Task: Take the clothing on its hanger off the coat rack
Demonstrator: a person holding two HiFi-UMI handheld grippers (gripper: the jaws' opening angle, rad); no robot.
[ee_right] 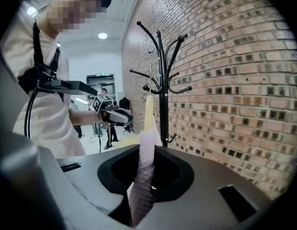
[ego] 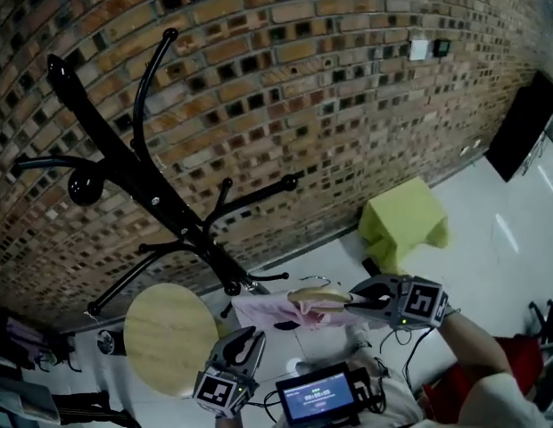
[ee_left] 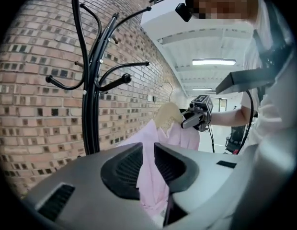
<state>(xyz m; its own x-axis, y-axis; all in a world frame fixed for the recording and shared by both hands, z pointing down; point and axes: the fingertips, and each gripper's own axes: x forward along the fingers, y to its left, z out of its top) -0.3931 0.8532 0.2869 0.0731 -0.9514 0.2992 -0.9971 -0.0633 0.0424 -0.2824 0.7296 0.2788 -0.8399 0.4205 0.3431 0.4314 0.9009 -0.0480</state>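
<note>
The black coat rack [ego: 143,181] stands against the brick wall. A pink garment [ego: 268,310] on a wooden hanger [ego: 317,297] is stretched between my two grippers, to the right of the rack's lower arms and apart from them. My right gripper [ego: 355,300] is shut on the hanger's shoulder together with the pink cloth [ee_right: 144,171]. My left gripper [ego: 250,335] is shut on a fold of the garment [ee_left: 151,176]. The left gripper view shows the hanger [ee_left: 167,115] in the right gripper [ee_left: 187,122], with the rack [ee_left: 91,104] to the left.
A round wooden table top [ego: 169,333] sits below the rack, by my left gripper. A yellow-green covered block [ego: 406,221] stands on the white floor near the wall. A small screen [ego: 317,398] hangs at the person's chest. A black panel [ego: 526,127] leans at the far right.
</note>
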